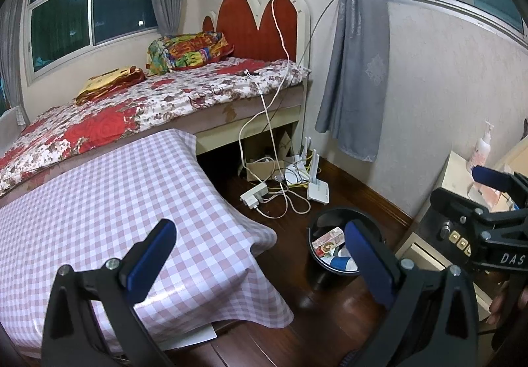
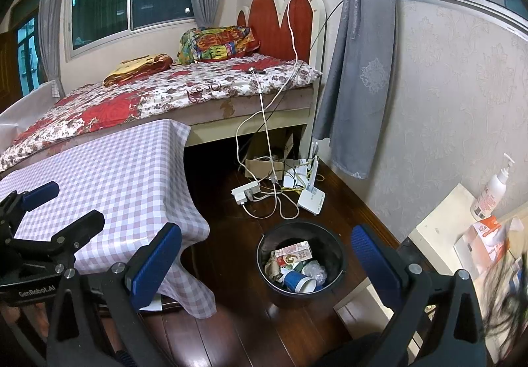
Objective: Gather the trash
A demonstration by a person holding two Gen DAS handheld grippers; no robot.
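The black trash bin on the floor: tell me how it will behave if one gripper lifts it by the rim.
The black trash bin looks like thin plastic, so its rim may flex between the fingers. Its load seems light: a paper cup, a carton and crumpled wrappers. Held on one side only, it would probably tilt and could spill.

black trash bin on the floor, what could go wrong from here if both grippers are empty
1. The black round trash bin is already piled with a carton, a blue paper cup and wrappers; more trash might spill over.
2. White cables and a power strip lie on the dark wooden floor just behind it; a gripper could snag them.
3. The checked pink tablecloth hangs close by, easy to catch.
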